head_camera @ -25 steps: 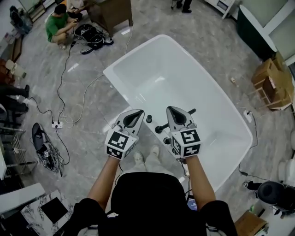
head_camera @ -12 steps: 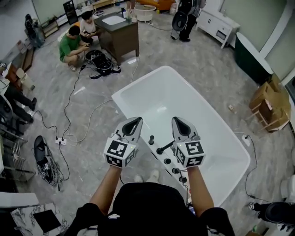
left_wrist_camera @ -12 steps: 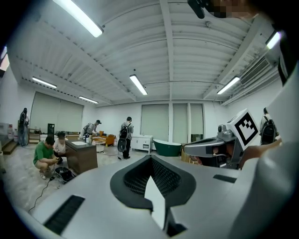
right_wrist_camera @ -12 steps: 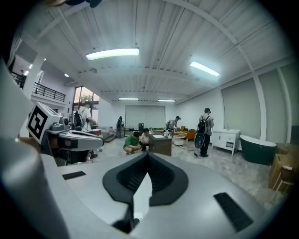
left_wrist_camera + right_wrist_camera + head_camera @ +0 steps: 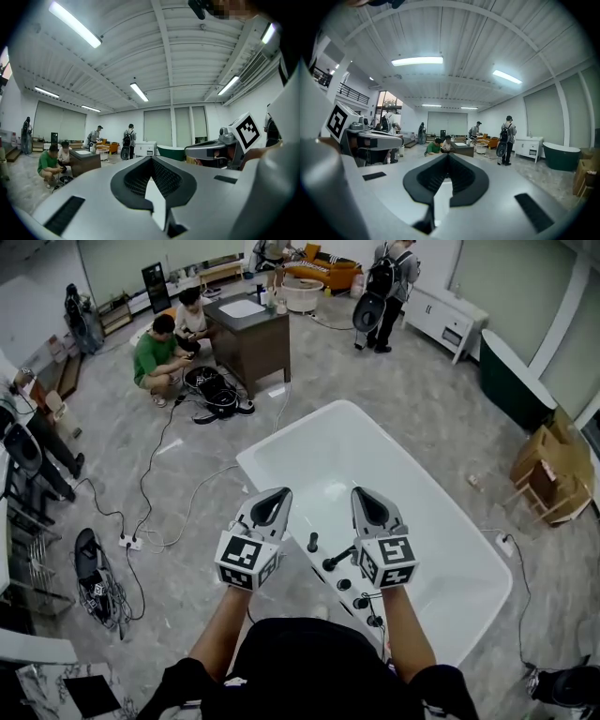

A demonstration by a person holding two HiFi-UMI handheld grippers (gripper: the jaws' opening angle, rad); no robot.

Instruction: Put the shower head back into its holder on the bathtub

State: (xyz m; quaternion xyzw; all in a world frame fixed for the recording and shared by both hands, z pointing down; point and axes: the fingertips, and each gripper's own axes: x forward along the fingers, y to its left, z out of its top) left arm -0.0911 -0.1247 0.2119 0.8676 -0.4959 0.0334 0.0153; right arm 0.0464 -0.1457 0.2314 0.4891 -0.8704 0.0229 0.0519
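Though unclear, showerhead (image 5: 338,560) below right gripper (image 5: 362,495)

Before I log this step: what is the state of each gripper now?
Left gripper: closed, holding nothing.
Right gripper: closed, holding nothing.

White freestanding bathtub (image 5: 441,512): glossy, rounded corners, set diagonally in head view. Black shower head (image 5: 338,559): slim stick shape on near rim, slanting up over basin, far end hidden. Black round knobs (image 5: 361,602) in row along same rim, just beside it. Cannot tell whether shower head sits in holder.
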